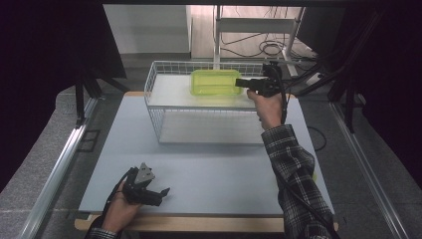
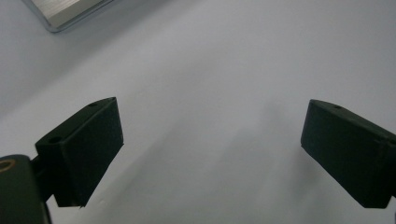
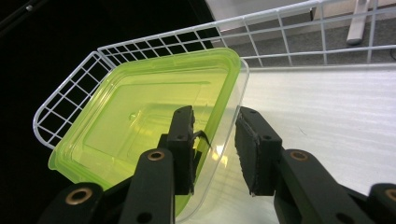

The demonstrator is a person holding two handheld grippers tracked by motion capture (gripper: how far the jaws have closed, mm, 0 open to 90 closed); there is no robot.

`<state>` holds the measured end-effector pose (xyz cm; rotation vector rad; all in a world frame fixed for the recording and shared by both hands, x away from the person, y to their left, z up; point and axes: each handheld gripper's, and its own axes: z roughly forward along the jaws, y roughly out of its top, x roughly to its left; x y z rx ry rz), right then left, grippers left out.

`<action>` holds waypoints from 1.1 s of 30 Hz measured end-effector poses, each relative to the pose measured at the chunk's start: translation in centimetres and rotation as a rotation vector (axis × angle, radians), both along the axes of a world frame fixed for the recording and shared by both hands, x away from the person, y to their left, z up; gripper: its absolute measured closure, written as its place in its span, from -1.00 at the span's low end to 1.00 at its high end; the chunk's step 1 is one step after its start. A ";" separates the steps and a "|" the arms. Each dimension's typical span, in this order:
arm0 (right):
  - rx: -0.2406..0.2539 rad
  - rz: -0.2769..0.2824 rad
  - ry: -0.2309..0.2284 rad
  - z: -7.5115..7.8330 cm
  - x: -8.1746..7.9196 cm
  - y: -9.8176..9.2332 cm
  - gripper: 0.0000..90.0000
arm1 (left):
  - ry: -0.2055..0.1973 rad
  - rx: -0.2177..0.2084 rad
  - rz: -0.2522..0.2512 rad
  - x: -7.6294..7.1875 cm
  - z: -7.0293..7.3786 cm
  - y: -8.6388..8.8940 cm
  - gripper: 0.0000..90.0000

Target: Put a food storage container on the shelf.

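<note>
Green box [image 1: 215,82] sits inside wire basket [image 1: 154,107], at 12 o'clock on desk [image 1: 209,174]. Right tool [image 3: 215,140] partly apart around box edge, pads not pressing. Putting-in looks done; pulling away left. Left tool [image 1: 158,195] wide, holding nothing, at 7 o'clock.

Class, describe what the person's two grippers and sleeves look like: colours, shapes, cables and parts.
Both the left gripper and right gripper are black with two blocky jaws. The left carries a grey three-cornered plate. A black cable trails from the right. The right sleeve is dark plaid.
</note>
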<state>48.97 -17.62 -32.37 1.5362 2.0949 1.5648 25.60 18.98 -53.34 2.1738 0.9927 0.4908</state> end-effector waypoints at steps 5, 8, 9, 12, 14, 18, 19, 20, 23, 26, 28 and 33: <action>-0.013 -0.007 -0.005 -0.1 0.2 0.0 0.31 | -0.004 -0.009 0.006 0.0 0.1 0.1 -0.88; -0.027 -0.002 -0.012 -0.1 0.0 -0.2 0.12 | -0.004 -0.014 0.010 0.0 0.2 0.2 -0.88; -0.027 -0.002 -0.012 -0.1 0.0 -0.2 0.12 | -0.004 -0.017 0.012 0.0 0.2 0.2 -0.88; -0.027 0.011 -0.018 0.0 -0.2 -0.2 -0.02 | -0.001 -0.020 0.013 0.0 0.2 0.2 -0.88; -0.025 0.015 -0.030 0.1 -0.5 -0.3 -0.11 | 0.000 -0.018 0.011 0.0 0.2 0.2 -0.88; -0.045 0.031 -0.056 0.5 -1.0 -0.5 -0.28 | 0.001 -0.017 0.011 0.0 0.1 0.1 -0.88; -0.049 0.037 -0.059 0.5 -1.2 -0.5 -0.32 | 0.001 -0.016 0.010 0.0 0.1 0.1 -0.88; -0.048 0.042 -0.062 0.6 -1.3 -0.6 -0.35 | 0.000 -0.016 0.011 0.0 0.1 0.1 -0.88; -0.065 0.054 -0.080 0.6 -1.8 -0.8 -0.43 | 0.002 -0.012 0.009 0.0 0.1 0.1 -0.88; -0.084 0.064 -0.101 0.6 -2.4 -1.0 -0.51 | 0.004 -0.009 0.007 0.0 0.1 0.1 -0.88; -0.093 0.072 -0.109 0.6 -2.8 -1.1 -0.56 | 0.008 -0.006 0.005 0.1 0.0 0.0 -0.88; -0.123 0.104 -0.136 0.4 -3.7 -1.2 -0.68 | 0.008 -0.006 0.005 0.1 0.0 0.0 -0.88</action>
